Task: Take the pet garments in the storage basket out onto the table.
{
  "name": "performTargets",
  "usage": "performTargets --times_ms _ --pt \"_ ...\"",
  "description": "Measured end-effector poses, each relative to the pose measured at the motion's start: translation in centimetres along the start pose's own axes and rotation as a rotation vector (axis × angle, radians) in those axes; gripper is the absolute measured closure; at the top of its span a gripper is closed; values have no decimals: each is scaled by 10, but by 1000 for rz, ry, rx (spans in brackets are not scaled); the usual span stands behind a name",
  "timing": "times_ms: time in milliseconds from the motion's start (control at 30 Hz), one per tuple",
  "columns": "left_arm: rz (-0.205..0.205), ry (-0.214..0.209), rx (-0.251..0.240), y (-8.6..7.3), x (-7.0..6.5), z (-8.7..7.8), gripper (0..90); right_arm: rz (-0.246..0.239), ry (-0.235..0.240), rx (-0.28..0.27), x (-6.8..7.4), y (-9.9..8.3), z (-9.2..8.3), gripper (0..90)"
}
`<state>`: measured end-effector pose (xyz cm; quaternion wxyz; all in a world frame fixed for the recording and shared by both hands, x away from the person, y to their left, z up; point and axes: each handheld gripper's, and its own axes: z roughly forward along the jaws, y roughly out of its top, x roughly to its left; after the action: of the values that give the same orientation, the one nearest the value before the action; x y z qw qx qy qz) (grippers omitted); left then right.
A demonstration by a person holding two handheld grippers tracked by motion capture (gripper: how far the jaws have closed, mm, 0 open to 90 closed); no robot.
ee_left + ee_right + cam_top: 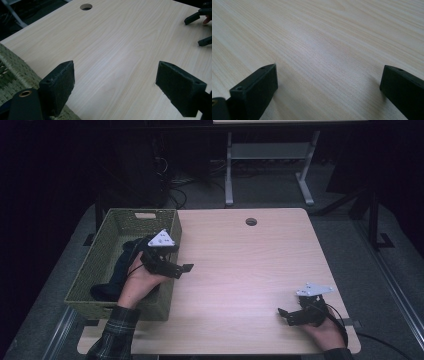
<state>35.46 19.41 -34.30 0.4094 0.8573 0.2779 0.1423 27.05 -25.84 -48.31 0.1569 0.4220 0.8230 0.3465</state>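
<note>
A green woven basket (95, 252) stands on the left part of the light wooden table (240, 265) and holds a dark cloth (120, 267). My left gripper (186, 265) hovers at the basket's right wall, pointing right over the table. In the left gripper view it (116, 72) stands open with only bare wood between its jaws, and the basket (10, 75) lies at lower left. My right gripper (284, 316) rests near the table's front right corner, pointing left. It (329, 72) is open over bare wood. It also appears far off as the right gripper (193, 32).
A round cable hole (251, 221) sits near the table's far edge, also seen as the hole (86, 6). Behind the table stand a white desk frame (230, 175) and cables on the dark floor. The table's front edge lies close to my right hand.
</note>
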Motion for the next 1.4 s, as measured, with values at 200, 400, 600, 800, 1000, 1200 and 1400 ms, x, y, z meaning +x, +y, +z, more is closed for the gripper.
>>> performTargets --times_ms 200,400,600,800,1000,1200,1400 --pt "-14 11 -2 -3 6 -5 149 0 0 0 0 0 0 12" --pt "-30 29 -1 -7 13 -12 152 0 0 0 0 0 0 11" --pt "-40 50 5 -12 22 -21 168 0 0 0 0 0 0 11" --pt "-65 77 8 -19 32 -31 169 0 0 0 0 0 0 11" --pt "-75 110 25 -26 41 -39 188 0 0 0 0 0 0 11" --pt "-104 150 48 -35 51 -45 210 0 0 0 0 0 0 12" --pt "-132 178 87 -44 59 -47 232 -1 0 0 0 0 0 12"
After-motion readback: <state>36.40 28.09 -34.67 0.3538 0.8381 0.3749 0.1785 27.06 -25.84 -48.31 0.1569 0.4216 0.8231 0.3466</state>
